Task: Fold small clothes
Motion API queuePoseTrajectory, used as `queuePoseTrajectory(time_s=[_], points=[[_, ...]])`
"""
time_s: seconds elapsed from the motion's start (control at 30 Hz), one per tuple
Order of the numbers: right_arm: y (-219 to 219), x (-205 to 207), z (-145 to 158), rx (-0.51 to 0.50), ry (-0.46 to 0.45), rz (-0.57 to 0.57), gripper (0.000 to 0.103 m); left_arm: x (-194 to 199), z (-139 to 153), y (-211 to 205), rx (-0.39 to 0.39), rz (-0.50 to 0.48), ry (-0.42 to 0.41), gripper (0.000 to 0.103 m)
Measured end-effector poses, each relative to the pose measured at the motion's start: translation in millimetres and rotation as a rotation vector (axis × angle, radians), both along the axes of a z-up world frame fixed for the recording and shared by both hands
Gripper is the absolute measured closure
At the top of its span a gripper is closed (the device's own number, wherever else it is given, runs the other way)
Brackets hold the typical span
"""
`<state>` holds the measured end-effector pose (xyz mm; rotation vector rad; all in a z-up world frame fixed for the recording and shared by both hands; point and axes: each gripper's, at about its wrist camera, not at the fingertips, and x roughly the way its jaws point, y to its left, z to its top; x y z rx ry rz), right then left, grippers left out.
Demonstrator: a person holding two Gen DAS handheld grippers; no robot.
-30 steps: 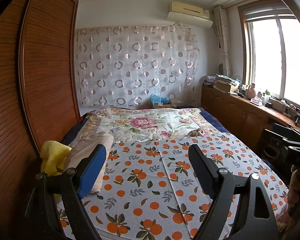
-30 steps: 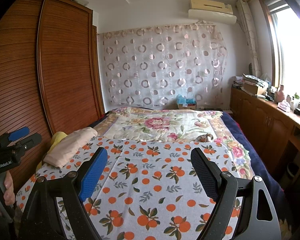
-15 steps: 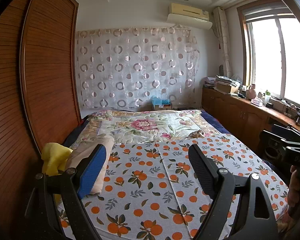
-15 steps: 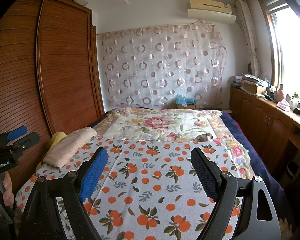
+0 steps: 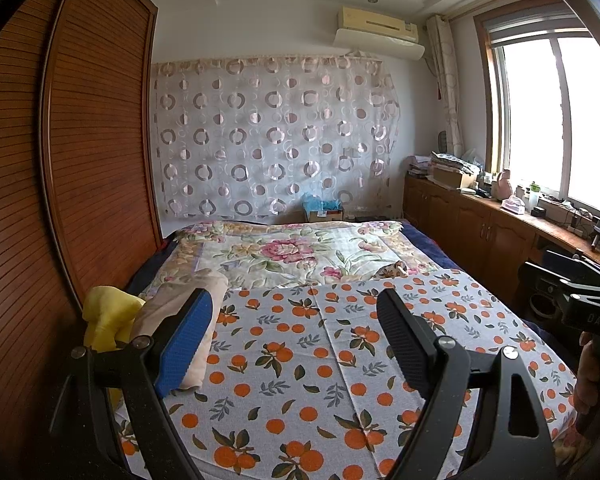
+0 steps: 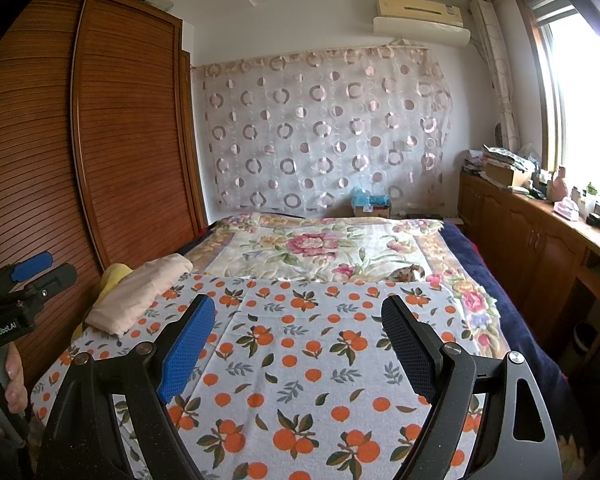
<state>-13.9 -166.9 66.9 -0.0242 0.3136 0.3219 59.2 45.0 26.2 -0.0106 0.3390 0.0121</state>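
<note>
A folded beige garment [image 6: 140, 290] lies on the left edge of the bed on an orange-print cloth [image 6: 308, 360], with a yellow garment [image 6: 114, 276] under and behind it. Both show in the left wrist view, beige garment [image 5: 160, 312] and yellow garment [image 5: 106, 316], partly hidden by my left finger. My left gripper [image 5: 294, 316] is open and empty above the cloth, just right of the pile. My right gripper [image 6: 298, 320] is open and empty above the cloth's middle. Each gripper shows at the edge of the other's view, the left [image 6: 24, 280] and the right [image 5: 580, 292].
A brown slatted wardrobe [image 5: 60, 180] runs along the bed's left side. A floral quilt [image 6: 320, 248] covers the far half of the bed. Wooden cabinets [image 6: 540, 248] with clutter stand under the window on the right. A patterned curtain [image 5: 276, 136] hangs on the far wall.
Both grippers stay open and nearly still. The left wrist view has tilted very slightly; nothing on the bed has moved.
</note>
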Motion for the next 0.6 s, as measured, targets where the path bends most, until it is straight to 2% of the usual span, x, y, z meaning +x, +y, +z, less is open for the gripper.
queuePoseTrajectory(time_s=[0.6], points=[[-1.6, -0.6, -1.1, -0.001, 0.0, 0.003, 0.017, 0.1, -1.3, -0.2, 0.002, 0.001, -0.002, 0.018]])
